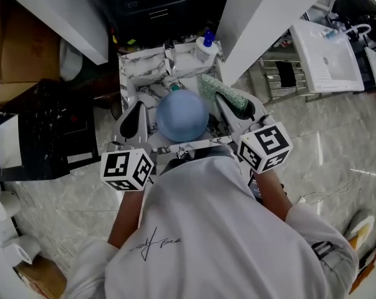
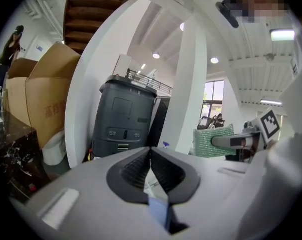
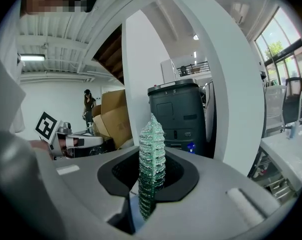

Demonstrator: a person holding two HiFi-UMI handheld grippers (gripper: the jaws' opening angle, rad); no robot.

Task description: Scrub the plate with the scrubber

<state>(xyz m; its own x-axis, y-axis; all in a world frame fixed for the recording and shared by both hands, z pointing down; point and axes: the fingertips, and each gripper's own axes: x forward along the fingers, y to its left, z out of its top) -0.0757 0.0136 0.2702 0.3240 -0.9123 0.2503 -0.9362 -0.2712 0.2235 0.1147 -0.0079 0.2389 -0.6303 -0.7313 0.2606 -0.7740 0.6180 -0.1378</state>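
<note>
Fingers of left gripper (image 1: pixel 138 118) pinch plate (image 1: pixel 182 114) rim; right gripper (image 1: pixel 230 108) clamps scrubber (image 1: pixel 214 89), just beside plate's right edge.

Red printed characters on the cardboard box (image 2: pixel 46 108), too blurred to read. Dark handwritten script on the back of my shirt (image 1: pixel 155 245), illegible. My left gripper (image 1: pixel 138 109) and right gripper (image 1: pixel 220 99) each carry square black-and-white marker codes, no letters.

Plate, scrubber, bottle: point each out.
plate (image 1: pixel 181 114), head view, middle of its blue face
scrubber (image 3: pixel 152 159), right gripper view, mid-height of green mesh
bottle (image 1: pixel 204 48), head view, white body below blue cap
</note>
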